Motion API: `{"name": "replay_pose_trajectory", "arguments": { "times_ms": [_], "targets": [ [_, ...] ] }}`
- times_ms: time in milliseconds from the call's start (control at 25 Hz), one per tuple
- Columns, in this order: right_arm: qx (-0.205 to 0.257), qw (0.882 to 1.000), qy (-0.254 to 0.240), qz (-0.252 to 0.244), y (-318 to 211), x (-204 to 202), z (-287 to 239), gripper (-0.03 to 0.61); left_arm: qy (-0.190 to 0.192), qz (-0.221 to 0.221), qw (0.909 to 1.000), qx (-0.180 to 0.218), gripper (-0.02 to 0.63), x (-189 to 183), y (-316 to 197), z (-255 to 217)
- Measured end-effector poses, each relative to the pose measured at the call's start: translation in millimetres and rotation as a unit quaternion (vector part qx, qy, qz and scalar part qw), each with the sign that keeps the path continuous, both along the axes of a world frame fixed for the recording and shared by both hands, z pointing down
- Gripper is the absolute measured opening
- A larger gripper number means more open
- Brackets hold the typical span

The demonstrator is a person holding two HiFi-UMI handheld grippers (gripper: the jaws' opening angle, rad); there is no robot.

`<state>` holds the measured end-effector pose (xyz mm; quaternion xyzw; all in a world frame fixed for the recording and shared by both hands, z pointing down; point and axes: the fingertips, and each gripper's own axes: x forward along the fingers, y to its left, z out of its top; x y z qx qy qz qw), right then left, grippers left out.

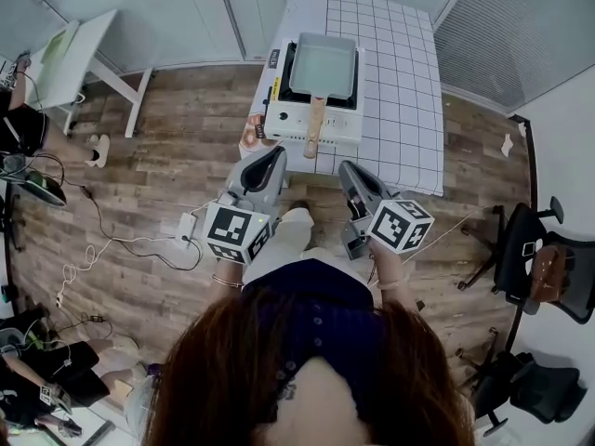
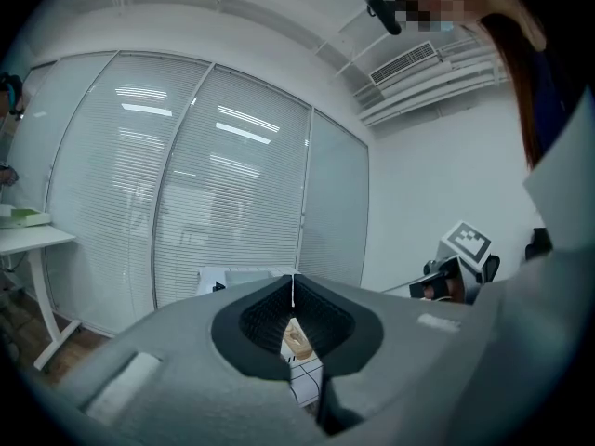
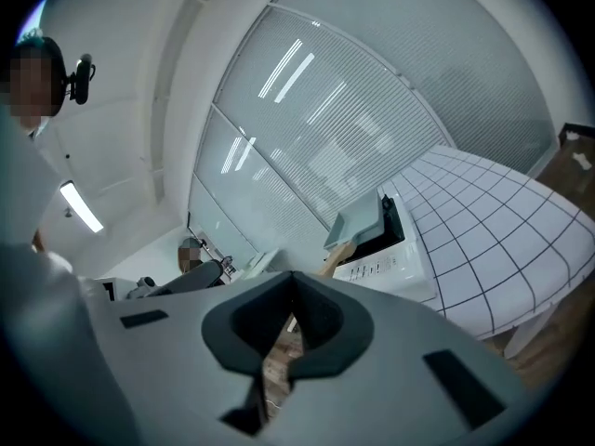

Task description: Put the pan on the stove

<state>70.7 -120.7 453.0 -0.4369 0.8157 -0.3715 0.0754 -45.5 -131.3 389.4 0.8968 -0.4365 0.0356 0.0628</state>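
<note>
The person's hair fills the near bottom of the head view. Just beyond it are the two marker cubes and, past those, both claws reaching toward the tabletop.

The left claw is closed on nothing, its pads meeting at the tips. Its tip lies close to the near left corner of the stove but is not touching it. The right claw is likewise closed and empty. It hangs just short of the tabletop's near edge, to the right of the pan's wooden handle. The two claws are well apart, with the person's legs between them.

The pan, rectangular and pale green, sits flat on the stove. Its handle points toward the near side and overhangs the stove's front face.

The stove occupies the near left part of the white gridded tabletop. A broad strip of bare grid runs along its right side, out to the right edge.

Wood floor lies open to the left of the tabletop, with cables trailing across it nearer in. A white desk stands at the far left. Black office chairs crowd the right side, apart from the tabletop's right edge.
</note>
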Motion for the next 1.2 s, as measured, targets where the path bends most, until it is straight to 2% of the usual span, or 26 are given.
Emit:
{"name": "replay_pose_trajectory", "arguments": {
  "times_ms": [360,720,1000,1200],
  "targets": [
    [0.066,0.995,0.069,0.02,31,8,-28,0.009,-0.001,-0.007,0.9999,0.014,0.014,4,33,-10],
    [0.106,0.99,0.091,0.024,72,10,-48,0.008,-0.003,-0.004,0.9996,0.027,0.012,12,71,-19],
    [0.132,0.982,0.131,0.038,102,17,-52,0.008,-0.001,-0.008,0.9994,0.034,0.014,18,102,-21],
    [0.156,0.974,0.159,0.031,120,18,-59,0.008,-0.003,-0.014,0.9992,0.037,0.012,21,119,-21]
  ]
}}
